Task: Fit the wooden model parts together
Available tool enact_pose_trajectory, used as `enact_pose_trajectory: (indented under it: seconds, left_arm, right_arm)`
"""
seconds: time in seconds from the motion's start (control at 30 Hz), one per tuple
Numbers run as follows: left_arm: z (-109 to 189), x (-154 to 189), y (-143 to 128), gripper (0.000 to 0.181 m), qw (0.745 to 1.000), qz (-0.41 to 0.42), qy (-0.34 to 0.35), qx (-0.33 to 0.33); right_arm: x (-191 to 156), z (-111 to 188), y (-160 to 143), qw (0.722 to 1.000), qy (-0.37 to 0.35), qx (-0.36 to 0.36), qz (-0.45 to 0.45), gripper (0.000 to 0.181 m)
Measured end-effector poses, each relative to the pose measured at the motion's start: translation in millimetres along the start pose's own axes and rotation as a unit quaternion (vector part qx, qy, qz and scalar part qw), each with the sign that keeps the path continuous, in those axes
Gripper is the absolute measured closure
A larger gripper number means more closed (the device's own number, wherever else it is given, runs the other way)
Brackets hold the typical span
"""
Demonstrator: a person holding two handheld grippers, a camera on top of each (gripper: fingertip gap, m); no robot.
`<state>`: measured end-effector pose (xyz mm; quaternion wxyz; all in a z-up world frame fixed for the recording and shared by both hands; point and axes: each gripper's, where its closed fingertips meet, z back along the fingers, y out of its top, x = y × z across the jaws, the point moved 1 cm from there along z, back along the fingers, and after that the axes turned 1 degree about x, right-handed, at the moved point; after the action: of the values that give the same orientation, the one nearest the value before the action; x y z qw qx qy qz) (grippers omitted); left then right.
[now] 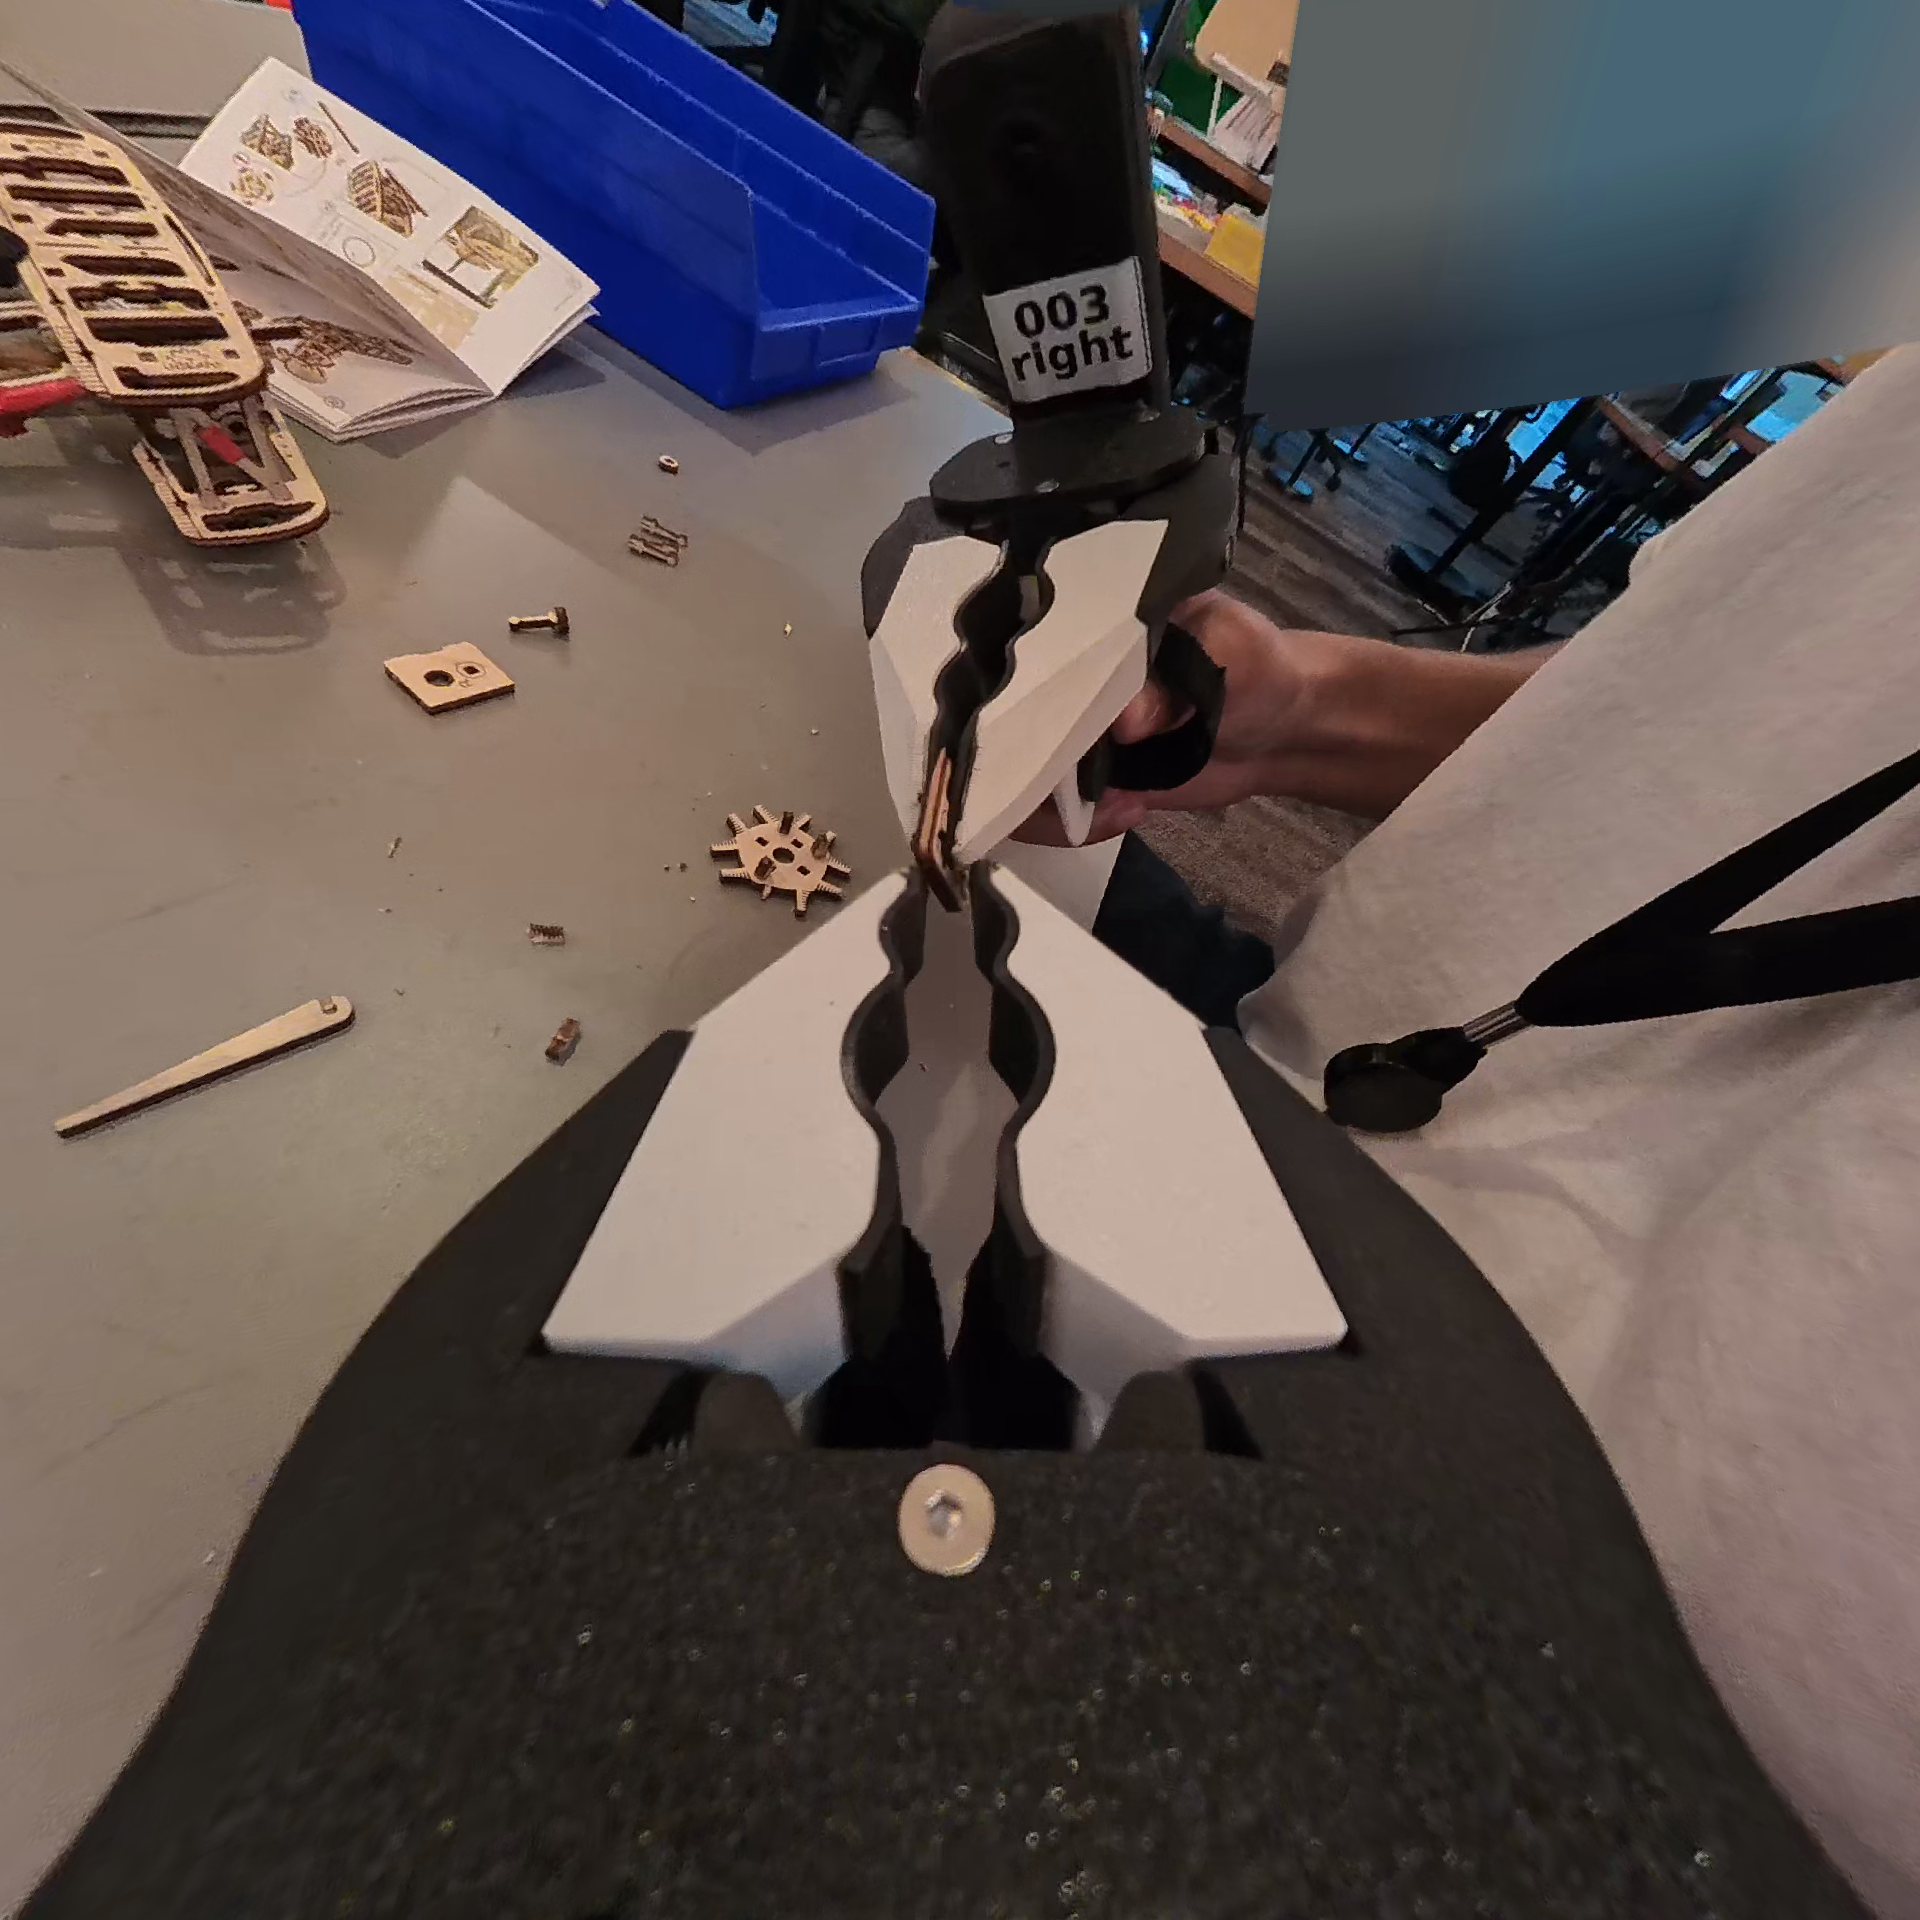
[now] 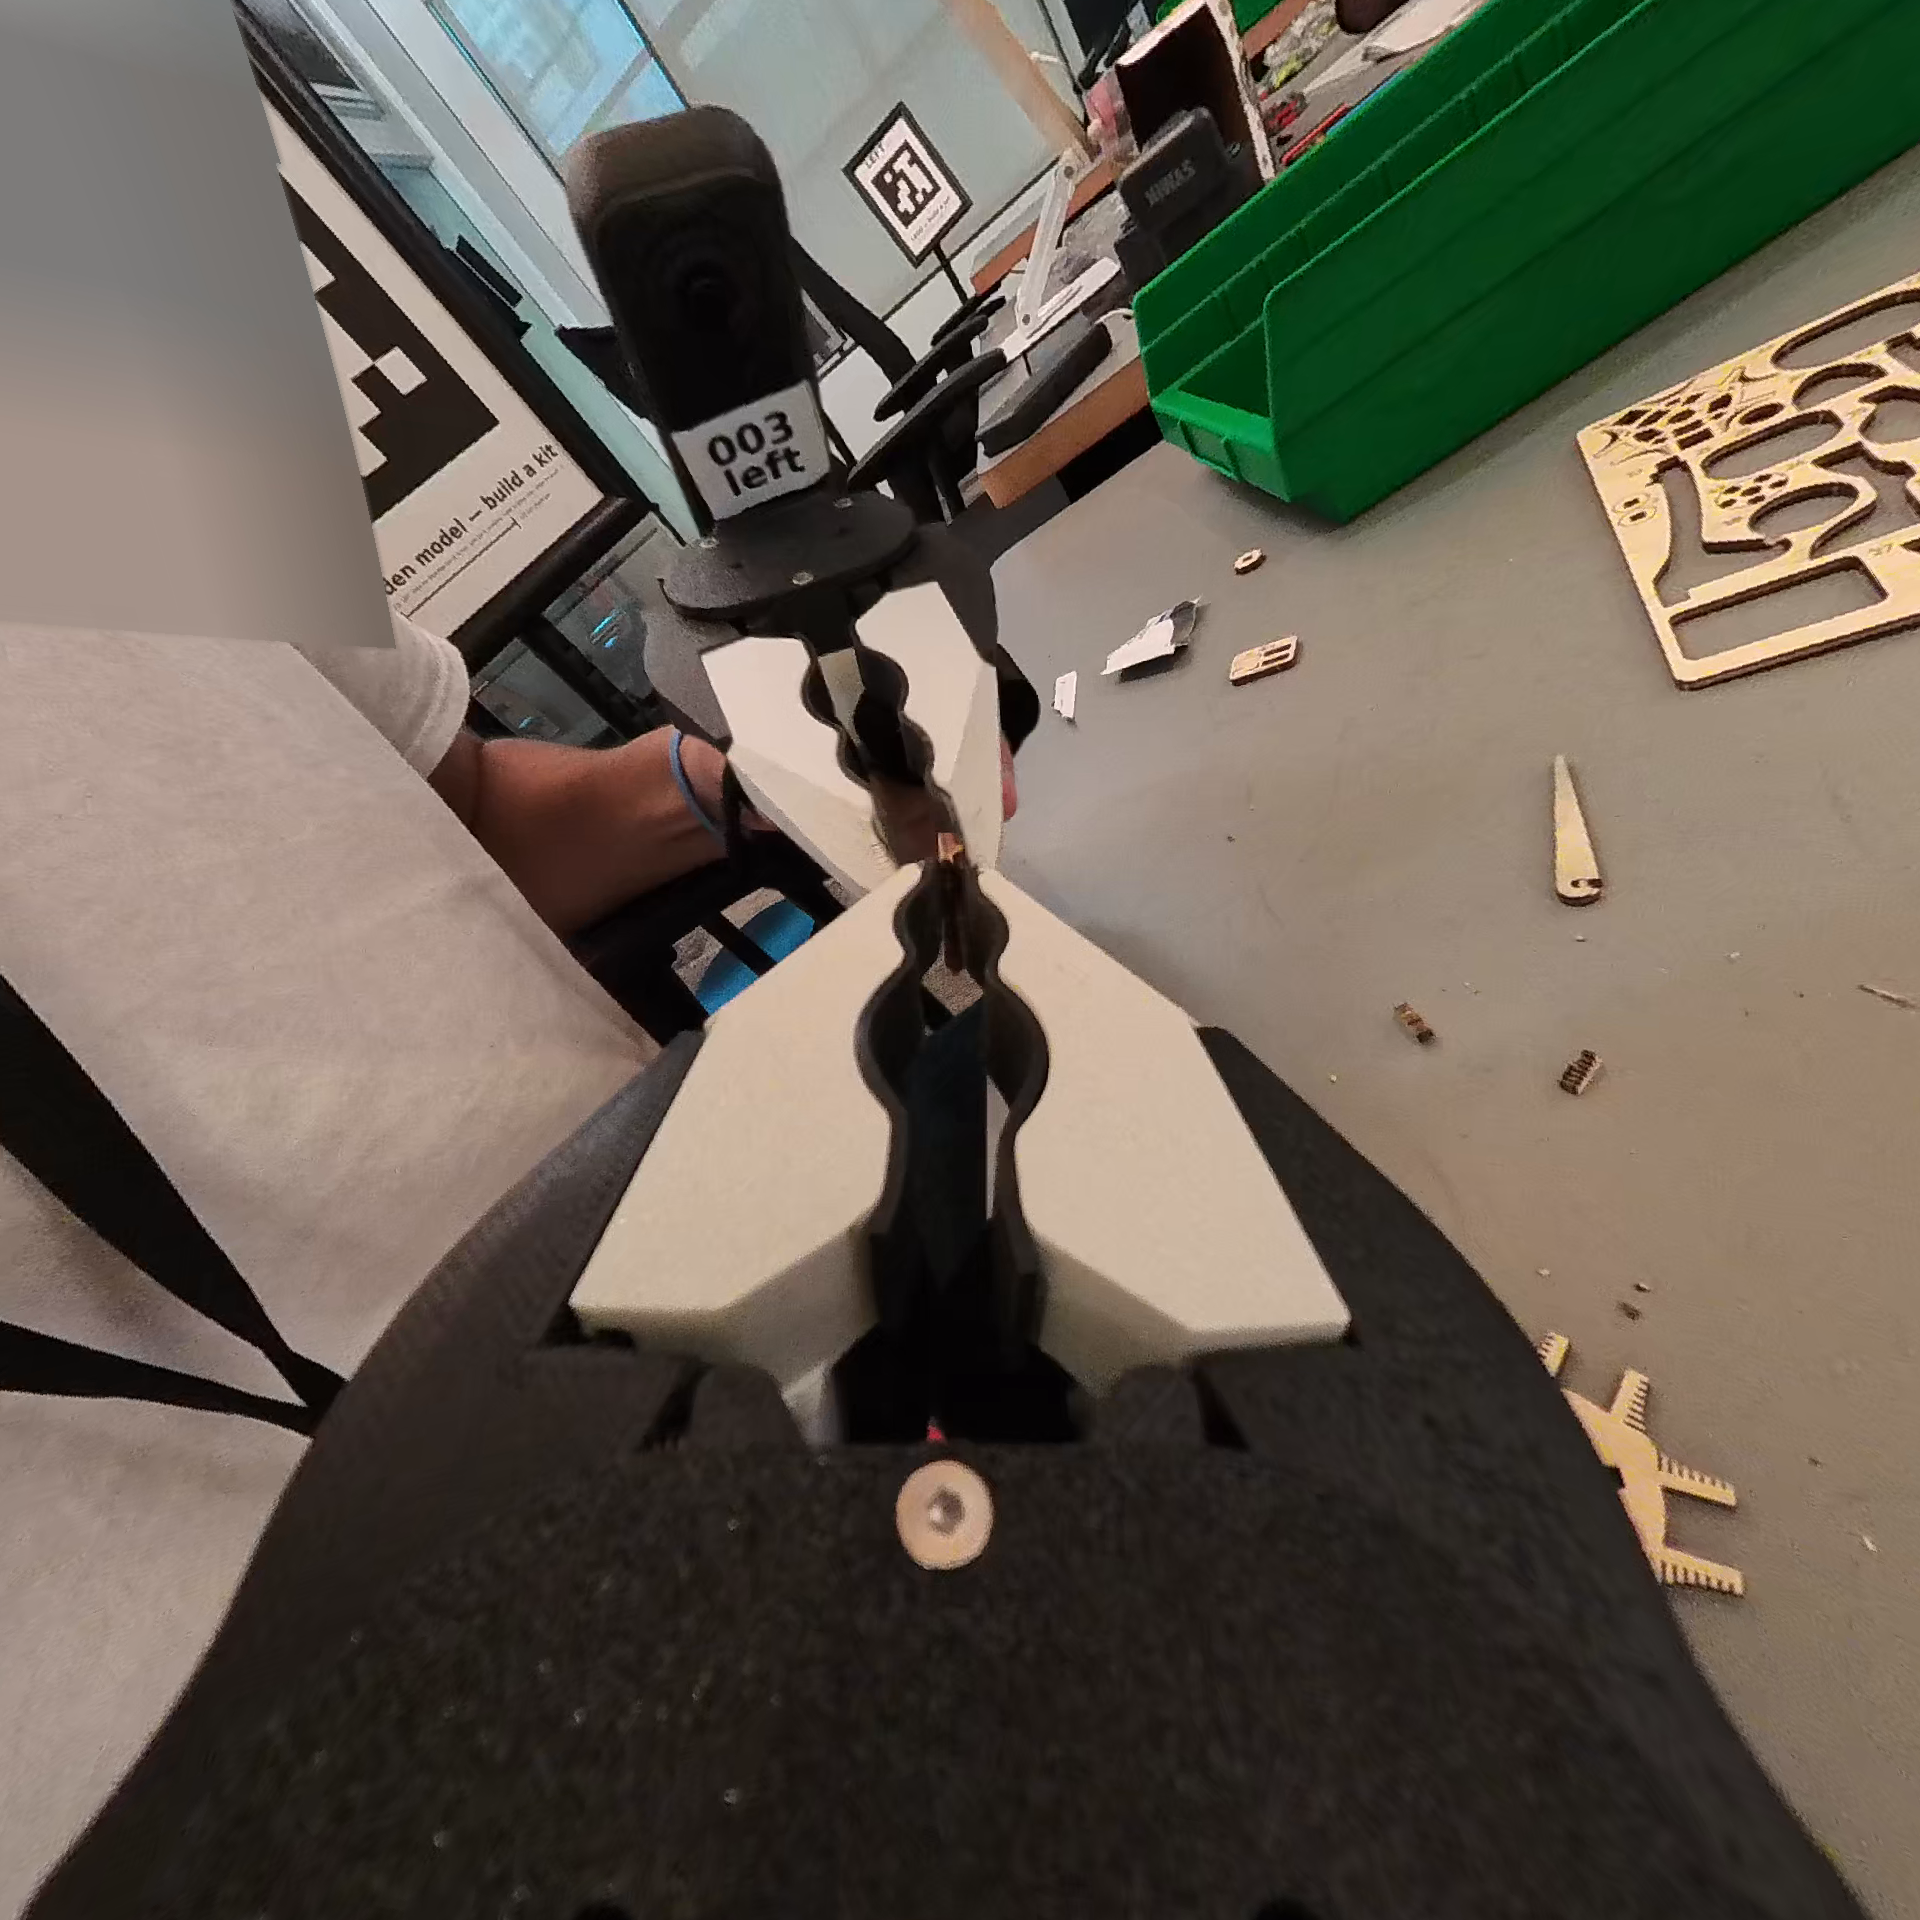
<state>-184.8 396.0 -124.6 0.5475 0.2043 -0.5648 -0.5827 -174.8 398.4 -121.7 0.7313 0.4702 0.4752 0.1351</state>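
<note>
My left gripper [image 1: 942, 881] and right gripper [image 1: 938, 844] meet tip to tip above the grey table's near edge. The right gripper, which comes down from above in the left wrist view, is shut on a thin flat light wooden part [image 1: 939, 808]. The left gripper is shut on a small darker wooden part [image 1: 948, 890] that touches the first at the tips. In the right wrist view the right gripper [image 2: 951, 883] holds its part [image 2: 953, 925] edge-on, and the left gripper [image 2: 938, 847] faces it. I cannot tell whether the two parts are joined.
On the table lie a toothed wooden disc [image 1: 781, 858], a wooden wedge stick [image 1: 208, 1065], a square plate with holes [image 1: 449, 677], small loose bits, an open booklet [image 1: 384, 260], a part-built wooden model [image 1: 135, 312], a blue bin [image 1: 665, 177], a green bin [image 2: 1455, 312] and a cut-out wooden sheet [image 2: 1766, 499]. The grippers are tip to tip, or close to it.
</note>
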Motion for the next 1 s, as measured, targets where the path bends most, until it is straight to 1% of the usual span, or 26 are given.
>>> enact_pose_trajectory:
  seconds: [0.3, 0.43, 0.5, 0.6, 0.67, 0.77, 0.83, 0.9, 0.93, 1.0]
  left_arm:
    - [-2, 0, -2, 0.179, 1.000, 0.009, -0.006, -0.004]
    - [-2, 0, 2, 0.180, 0.999, -0.030, 0.028, 0.004]
    - [-3, 0, 5, 0.180, 0.997, -0.058, 0.056, 0.007]
    - [-5, -2, 2, 0.179, 0.987, -0.121, 0.104, -0.008]
    - [-4, -2, 4, 0.179, 0.985, -0.131, 0.115, -0.004]
    - [-4, -5, 3, 0.179, 0.980, -0.148, 0.129, -0.009]
    - [-4, -5, 5, 0.179, 0.978, -0.157, 0.137, -0.003]
    - [-3, -6, 8, 0.179, 0.979, -0.156, 0.134, 0.005]
    - [-3, -8, 8, 0.179, 0.980, -0.148, 0.131, 0.006]
    - [-3, -9, 9, 0.179, 0.983, -0.131, 0.125, 0.011]
  right_arm:
    - [0, 2, -1, 1.000, 0.007, 0.003, -0.011, 0.180]
    - [-1, 4, 4, 1.000, -0.001, 0.021, -0.005, 0.179]
    - [0, 5, 5, 0.999, -0.018, 0.029, 0.010, 0.179]
    - [1, 5, 4, 0.997, -0.062, 0.023, 0.047, 0.179]
    - [0, 5, 6, 0.995, -0.081, 0.034, 0.050, 0.179]
    - [2, 4, 5, 0.989, -0.122, 0.031, 0.074, 0.179]
    - [2, 4, 9, 0.990, -0.116, 0.043, 0.061, 0.179]
    - [3, 5, 12, 0.994, -0.089, 0.064, 0.017, 0.176]
    - [5, 5, 12, 0.993, -0.088, 0.074, 0.003, 0.175]
    - [5, 4, 14, 0.991, -0.100, 0.089, 0.021, 0.174]
